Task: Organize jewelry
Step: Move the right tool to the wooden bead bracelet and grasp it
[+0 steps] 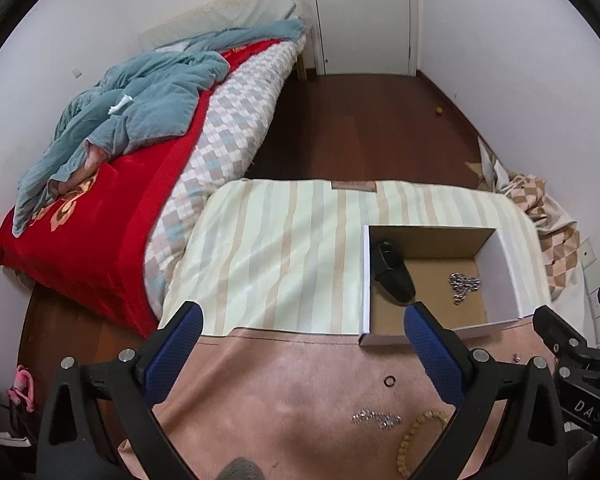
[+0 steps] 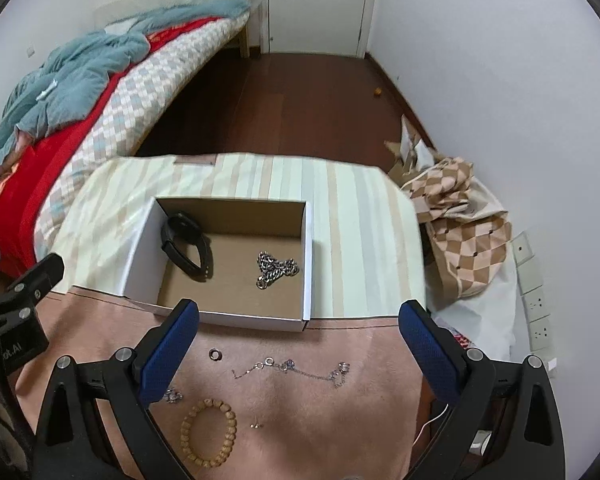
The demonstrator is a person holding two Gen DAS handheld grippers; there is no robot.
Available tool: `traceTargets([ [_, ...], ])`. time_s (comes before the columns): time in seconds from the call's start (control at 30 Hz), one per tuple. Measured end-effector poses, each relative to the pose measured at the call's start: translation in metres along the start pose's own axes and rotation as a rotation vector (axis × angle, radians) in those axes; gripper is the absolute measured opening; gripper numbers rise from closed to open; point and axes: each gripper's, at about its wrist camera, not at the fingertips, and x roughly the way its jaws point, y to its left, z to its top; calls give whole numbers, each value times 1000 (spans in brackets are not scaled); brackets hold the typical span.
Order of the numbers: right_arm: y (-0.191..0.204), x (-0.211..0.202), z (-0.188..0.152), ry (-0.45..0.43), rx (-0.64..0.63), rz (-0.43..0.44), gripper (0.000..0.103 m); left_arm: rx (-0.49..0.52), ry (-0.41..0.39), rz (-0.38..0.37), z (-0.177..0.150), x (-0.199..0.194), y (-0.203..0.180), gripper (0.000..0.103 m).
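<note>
An open cardboard box (image 2: 306, 240) (image 1: 366, 280) holds a black watch band (image 2: 186, 246) (image 1: 392, 272) and a heavy silver chain (image 2: 276, 266) (image 1: 464, 284). On the pink cloth (image 2: 300, 400) in front lie a small ring (image 2: 215, 355) (image 1: 390, 381), a thin silver chain (image 2: 296, 368), a wooden bead bracelet (image 2: 208, 432) (image 1: 416, 436), a small stud (image 2: 255, 425) and a sparkly piece (image 1: 376, 418) (image 2: 173, 396). My left gripper (image 1: 304, 322) is open and empty, left of the box. My right gripper (image 2: 300, 320) is open and empty above the thin chain.
The box stands on a striped cushion (image 1: 280, 248) (image 2: 360, 220). A bed with a red cover (image 1: 100, 220) and a blue blanket (image 1: 140, 104) lies to the left. Checked fabric (image 2: 460, 220) and wall sockets (image 2: 536, 304) are on the right. Wooden floor and a door (image 1: 364, 16) lie beyond.
</note>
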Motion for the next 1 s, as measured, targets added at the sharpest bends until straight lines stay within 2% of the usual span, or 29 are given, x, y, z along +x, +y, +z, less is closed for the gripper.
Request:
traceTargets([
  [0.3, -5, -66, -18, -103, 31, -9, 101, -18, -68, -37, -16, -54, 9, 103],
  [0.53, -10, -90, -37, -116, 55, 13, 101, -23, -74, -48, -33, -73, 13, 103],
  [0.67, -15, -75, -59, -55, 94, 49, 101, -30, -39, -22, -53, -63, 20, 103],
  [0.93, -14, 20, -128, 207, 168, 129, 100, 0, 163, 47, -114, 11, 18, 103],
  [1.0, -8, 43, -142, 255, 181, 149, 91, 6, 192, 63, -123, 25, 17, 103],
])
